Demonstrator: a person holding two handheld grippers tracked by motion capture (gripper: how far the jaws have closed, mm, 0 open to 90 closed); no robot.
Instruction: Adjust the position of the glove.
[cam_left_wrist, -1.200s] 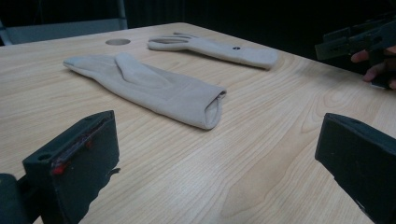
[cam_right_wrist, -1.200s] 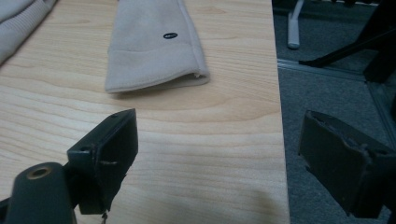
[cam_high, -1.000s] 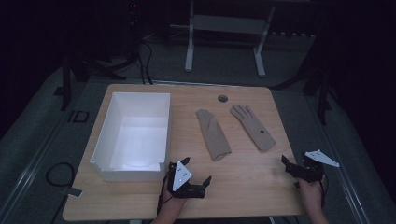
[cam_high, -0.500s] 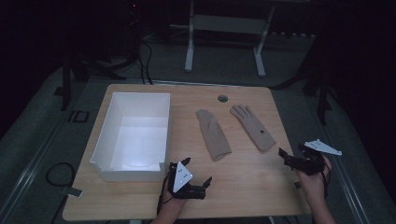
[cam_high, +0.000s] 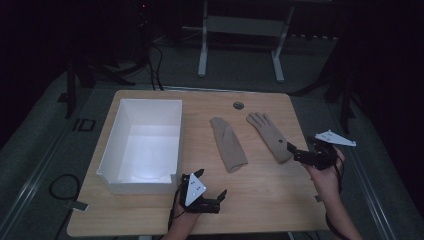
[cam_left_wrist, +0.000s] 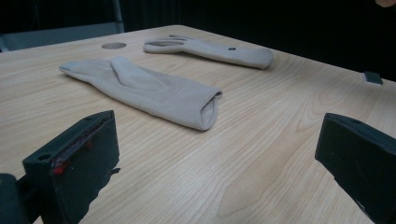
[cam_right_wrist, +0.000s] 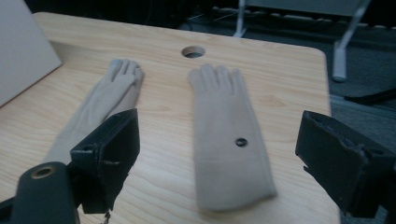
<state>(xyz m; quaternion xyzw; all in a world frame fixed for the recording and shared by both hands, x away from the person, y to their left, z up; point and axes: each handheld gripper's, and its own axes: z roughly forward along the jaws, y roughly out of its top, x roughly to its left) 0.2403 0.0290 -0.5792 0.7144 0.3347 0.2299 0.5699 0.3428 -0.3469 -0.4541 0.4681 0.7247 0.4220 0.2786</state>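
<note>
Since a second ago your right gripper (cam_high: 298, 154) has left the table's right edge and come in toward the right glove (cam_high: 269, 136); its tips now sit just beside that glove's cuff, not touching it as far as the high view shows. Your left gripper (cam_high: 212, 196) has not moved, and neither the box nor either glove has shifted.

Going left to right: the white box (cam_high: 114, 158) stands on the table's (cam_high: 260, 200) left half, open side up. Your left gripper rests low near the front edge, just right of the box's near corner, jaws spread wide with nothing between them. In the left gripper view they frame bare wood, with the left glove (cam_left_wrist: 154, 91) lying ahead, cuff opening toward you. That glove lies flat near the table's middle, fingers pointing away. The right glove lies beside it, apart from it, fingers also away, and carries a small dark dot (cam_right_wrist: 241, 142) on its back. Your right gripper is also wide open and empty; in the right gripper view its jaws straddle the glove's cuff end from the near side.

Hard to make out: the room is dark, so the surroundings are murky. The right glove's cuff is blurred in the right gripper view. The box's near inner wall is hidden from above.
</note>
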